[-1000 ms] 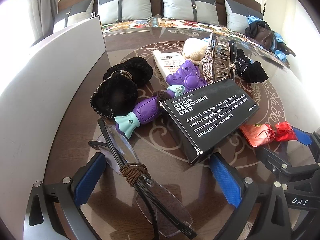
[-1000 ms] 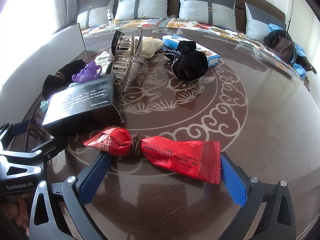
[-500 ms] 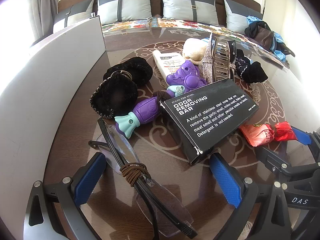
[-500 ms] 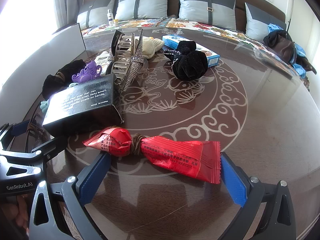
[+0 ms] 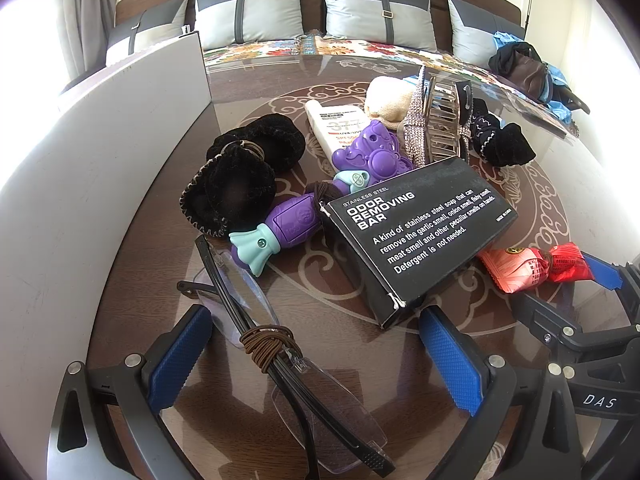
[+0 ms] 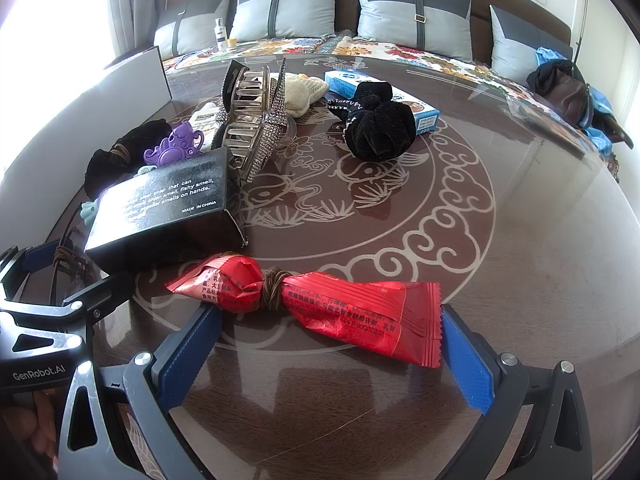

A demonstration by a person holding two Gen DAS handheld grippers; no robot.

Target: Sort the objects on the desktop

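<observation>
Both claws stand wide apart and empty, poised for a first pick: the left gripper (image 5: 316, 356) straddles the folded black-framed glasses (image 5: 288, 344) bound by a brown elastic, long axis running 11 to 5 o'clock. The right gripper (image 6: 332, 344) brackets the red foil snack packet (image 6: 320, 300) tied with a brown band, lying 9 to 3 o'clock on the glass-topped table (image 6: 520, 240); next, I judge, each must close squarely across its item.

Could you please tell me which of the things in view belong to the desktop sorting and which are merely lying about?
Belong to the sorting:
glasses, wound with a brown band
red snack packet
black soap box
purple toy
rhinestone hair claw
black scrunchie

Lying about:
cushions
bag beyond the table
</observation>
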